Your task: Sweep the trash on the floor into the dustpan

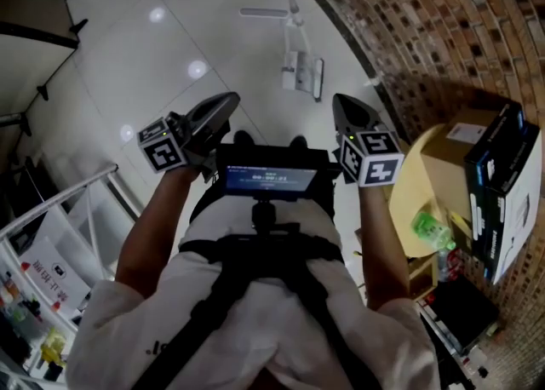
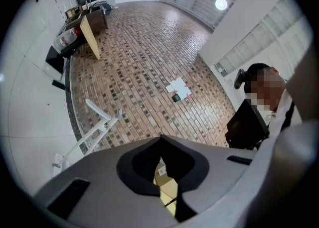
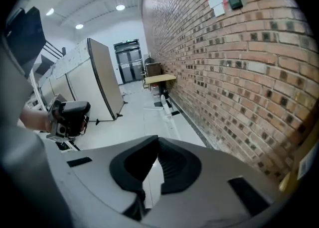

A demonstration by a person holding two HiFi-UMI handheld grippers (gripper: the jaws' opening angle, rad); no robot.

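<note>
A white long-handled dustpan (image 1: pixel 303 72) lies on the white tiled floor near the foot of the brick wall, with a white broom (image 1: pixel 267 13) beyond it. The same white set shows in the left gripper view (image 2: pixel 97 123) and far down the floor in the right gripper view (image 3: pixel 166 104). No trash is clear to me on the floor. My left gripper (image 1: pixel 231 98) is raised at chest height, shut and empty, its jaw tips meeting (image 2: pixel 160 138). My right gripper (image 1: pixel 336 99) is raised beside it, also shut with nothing between its jaws (image 3: pixel 158 139).
A yellow round table (image 1: pixel 423 177) at the right carries a cardboard box (image 1: pixel 469 136), black-and-white boxes (image 1: pixel 507 186) and a green bottle (image 1: pixel 433 229). The brick wall (image 1: pixel 426 14) runs along the right. A white rack (image 1: pixel 78 200) stands at the left. A screen (image 1: pixel 271 178) sits on the chest rig.
</note>
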